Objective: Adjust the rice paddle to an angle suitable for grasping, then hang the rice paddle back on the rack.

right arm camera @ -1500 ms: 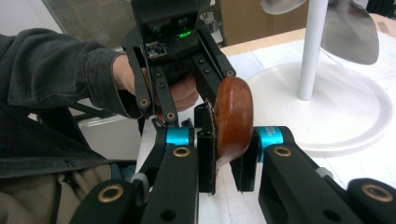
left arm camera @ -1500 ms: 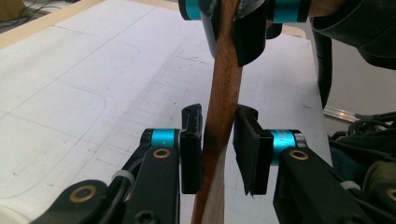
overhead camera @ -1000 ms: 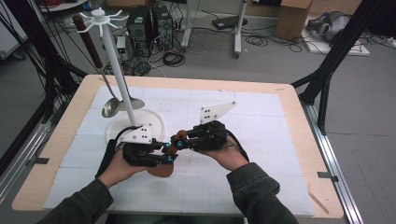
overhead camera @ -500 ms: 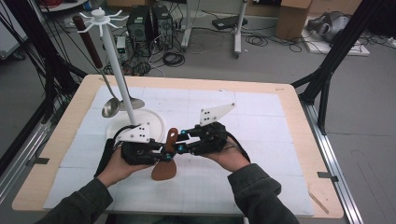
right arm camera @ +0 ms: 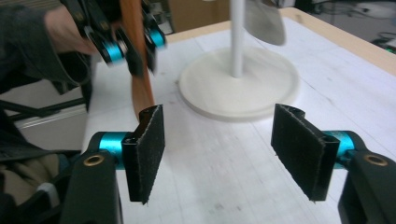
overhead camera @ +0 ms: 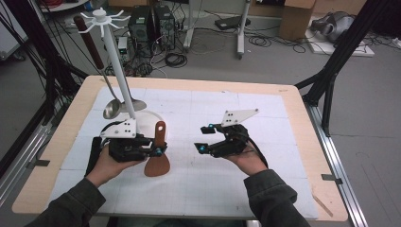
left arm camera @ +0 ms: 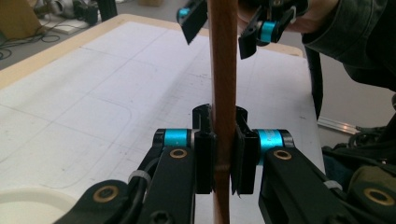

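Wooden spatula (overhead camera: 157, 153) sits clamped by its handle in my left gripper (left arm camera: 223, 163), blade hanging just above the white mat (overhead camera: 265, 175), close beside the utensil stand's round base (right arm camera: 261, 100). My right gripper (right arm camera: 229, 154) has just been opening; nothing lies between its pads, and it stands apart from the handle. Judgement: the handover is done. Next, raise the handle's hole toward a free hook on the stand (overhead camera: 118, 71), keeping clear of the hanging ladle (overhead camera: 111, 108).
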`<state>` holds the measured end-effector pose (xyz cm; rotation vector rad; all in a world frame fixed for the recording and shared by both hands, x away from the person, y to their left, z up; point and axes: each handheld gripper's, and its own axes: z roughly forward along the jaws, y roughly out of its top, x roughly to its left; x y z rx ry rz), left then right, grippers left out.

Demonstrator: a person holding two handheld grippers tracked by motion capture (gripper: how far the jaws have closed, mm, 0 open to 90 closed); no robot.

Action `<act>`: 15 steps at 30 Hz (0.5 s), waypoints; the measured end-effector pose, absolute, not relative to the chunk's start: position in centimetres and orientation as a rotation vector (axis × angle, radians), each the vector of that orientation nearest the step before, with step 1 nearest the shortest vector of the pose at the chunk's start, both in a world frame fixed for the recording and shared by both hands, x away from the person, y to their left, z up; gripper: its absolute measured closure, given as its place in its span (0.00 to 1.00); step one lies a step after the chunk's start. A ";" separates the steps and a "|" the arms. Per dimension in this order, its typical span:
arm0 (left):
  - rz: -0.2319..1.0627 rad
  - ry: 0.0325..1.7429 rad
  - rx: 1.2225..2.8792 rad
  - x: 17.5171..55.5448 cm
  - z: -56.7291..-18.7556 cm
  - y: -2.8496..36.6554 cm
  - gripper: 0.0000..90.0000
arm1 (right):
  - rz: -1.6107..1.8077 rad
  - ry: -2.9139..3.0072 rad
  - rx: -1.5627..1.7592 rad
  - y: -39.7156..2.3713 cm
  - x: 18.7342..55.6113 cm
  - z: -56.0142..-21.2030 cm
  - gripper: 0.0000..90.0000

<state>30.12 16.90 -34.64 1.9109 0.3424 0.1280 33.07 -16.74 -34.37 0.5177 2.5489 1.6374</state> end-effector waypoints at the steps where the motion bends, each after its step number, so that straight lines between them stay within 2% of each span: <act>1: 0.133 0.344 1.909 30.1 -34.5 17.1 0.91 | 1.621 2.544 0.536 -17.1 33.0 -34.5 0.35; 15: 0.181 0.359 1.896 30.4 -32.3 19.1 0.91 | 1.579 2.468 0.661 -20.6 32.4 -36.1 0.26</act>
